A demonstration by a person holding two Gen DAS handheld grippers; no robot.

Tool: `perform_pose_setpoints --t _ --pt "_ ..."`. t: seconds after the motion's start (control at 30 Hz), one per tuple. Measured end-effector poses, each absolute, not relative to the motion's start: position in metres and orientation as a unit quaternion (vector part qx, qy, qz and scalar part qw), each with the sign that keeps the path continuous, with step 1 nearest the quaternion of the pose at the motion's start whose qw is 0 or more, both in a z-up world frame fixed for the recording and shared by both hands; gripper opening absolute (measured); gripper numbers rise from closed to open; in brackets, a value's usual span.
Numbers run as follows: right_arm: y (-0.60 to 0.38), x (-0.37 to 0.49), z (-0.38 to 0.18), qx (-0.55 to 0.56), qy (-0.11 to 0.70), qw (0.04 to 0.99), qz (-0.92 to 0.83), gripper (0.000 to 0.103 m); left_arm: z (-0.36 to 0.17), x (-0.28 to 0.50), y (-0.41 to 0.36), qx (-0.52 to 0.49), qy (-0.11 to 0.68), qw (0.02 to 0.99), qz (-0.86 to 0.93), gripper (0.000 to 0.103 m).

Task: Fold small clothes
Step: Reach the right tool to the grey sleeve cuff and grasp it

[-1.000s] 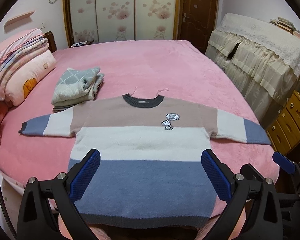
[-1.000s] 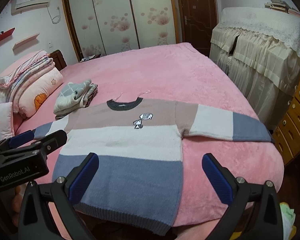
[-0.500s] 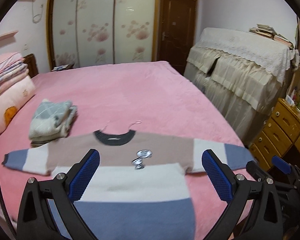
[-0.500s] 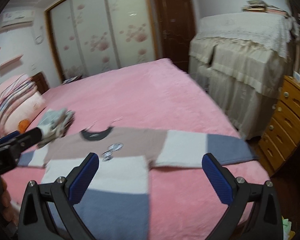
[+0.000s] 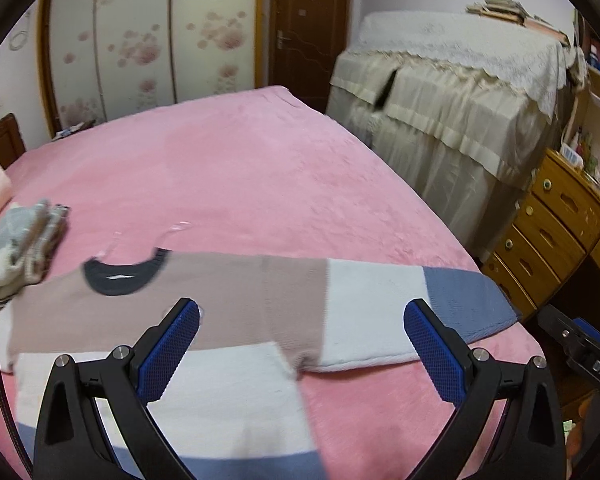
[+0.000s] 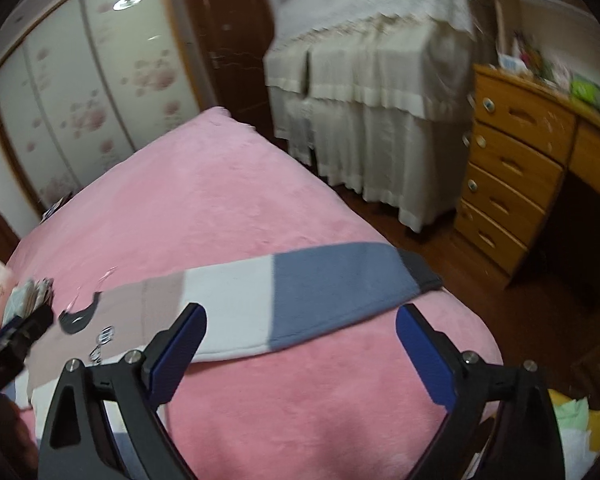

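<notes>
A: Left wrist view first. What's the surface?

B: A bed with a pink fleece blanket (image 5: 240, 168). A striped knit sweater (image 5: 228, 292) lies flat on its near part, dark collar to the left, one sleeve (image 5: 400, 312) stretched out right toward the bed's edge. The left tongs (image 5: 302, 344) hover above it with the jaws spread wide, nothing between the blue pads.

A: And around it?

B: A folded pile of clothes (image 5: 20, 248) at the left beside the sweater's shoulder. Behind the bed, a sliding wardrobe with flower print (image 5: 148, 44) and a dark wooden door (image 5: 308, 28). To the right, furniture under a cream lace cover (image 5: 452, 92), books on top, then a wooden chest of drawers (image 5: 552, 232). The other tool shows at the lower right edge.

A: Right wrist view?

B: The picture is blurred. The right tongs (image 6: 300, 352) sit over the sleeve's (image 6: 300, 300) blue and white bands, near its dark cuff (image 6: 420, 272) at the bed's (image 6: 220, 200) corner. Its jaws stand wide but are closing, and the pads do not touch the cloth. The wooden drawers (image 6: 512, 184) stand on a dark floor at the right, with the covered furniture (image 6: 372, 80) behind.
</notes>
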State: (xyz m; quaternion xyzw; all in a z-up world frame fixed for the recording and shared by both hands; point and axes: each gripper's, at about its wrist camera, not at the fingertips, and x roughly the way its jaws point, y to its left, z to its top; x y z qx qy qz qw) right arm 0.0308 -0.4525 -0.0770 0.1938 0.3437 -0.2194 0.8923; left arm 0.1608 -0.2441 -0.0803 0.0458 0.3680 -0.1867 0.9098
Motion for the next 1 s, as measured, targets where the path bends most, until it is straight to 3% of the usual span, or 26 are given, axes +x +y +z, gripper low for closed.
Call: perform_pose_setpoints --t 0.47,1.0 --pt "-0.514 0.021 -0.124 0.224 0.364 0.863 -0.269 0.094 -0.137 0.172 -0.356 0.086 0.382 0.892 -0.226 0.102" --pt "-0.583 0.028 -0.196 0.381 0.393 0.804 -0.230 0.073 -0.158 0.163 -0.378 0.108 0.400 0.879 -0.235 0.102"
